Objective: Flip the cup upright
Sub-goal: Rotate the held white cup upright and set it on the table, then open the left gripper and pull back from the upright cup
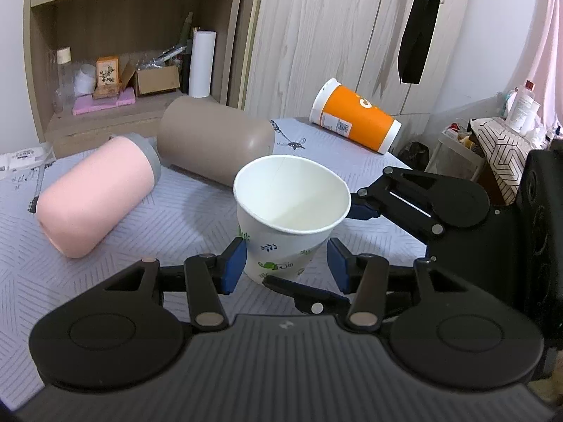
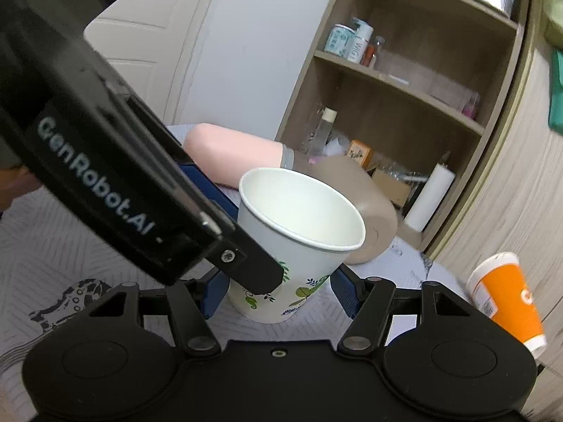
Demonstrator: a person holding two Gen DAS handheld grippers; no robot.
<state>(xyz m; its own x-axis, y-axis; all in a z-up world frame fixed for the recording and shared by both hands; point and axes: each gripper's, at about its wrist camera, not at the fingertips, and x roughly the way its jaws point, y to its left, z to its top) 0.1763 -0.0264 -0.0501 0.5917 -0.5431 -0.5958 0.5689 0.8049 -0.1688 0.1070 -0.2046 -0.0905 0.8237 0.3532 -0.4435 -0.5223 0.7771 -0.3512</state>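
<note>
You are standing the white paper cup (image 1: 286,218) mouth-up on the patterned tablecloth (image 1: 147,225), and it is leaning slightly, which suggests it is not fully settled on its base yet. Your left gripper (image 1: 286,263) is bracketing the cup's lower wall with its fingers spread wide; the left blue pad (image 1: 234,263) is sitting just beside or barely touching the paper, while the other pad is standing apart from the cup. Your right gripper (image 2: 278,290) is flanking the same cup low down, also opened wide, with a visible gap on its right side; its left side is partly hidden behind the other tool, so contact there cannot be told. Neither one is squeezing the cup, which looks like guarding against a tip.

Behind the cup, the pink tumbler (image 1: 95,197) and the taupe tumbler (image 1: 211,144) are lying on their sides. Farther behind the cup, the orange cup (image 1: 359,119) is lying tipped over too.
</note>
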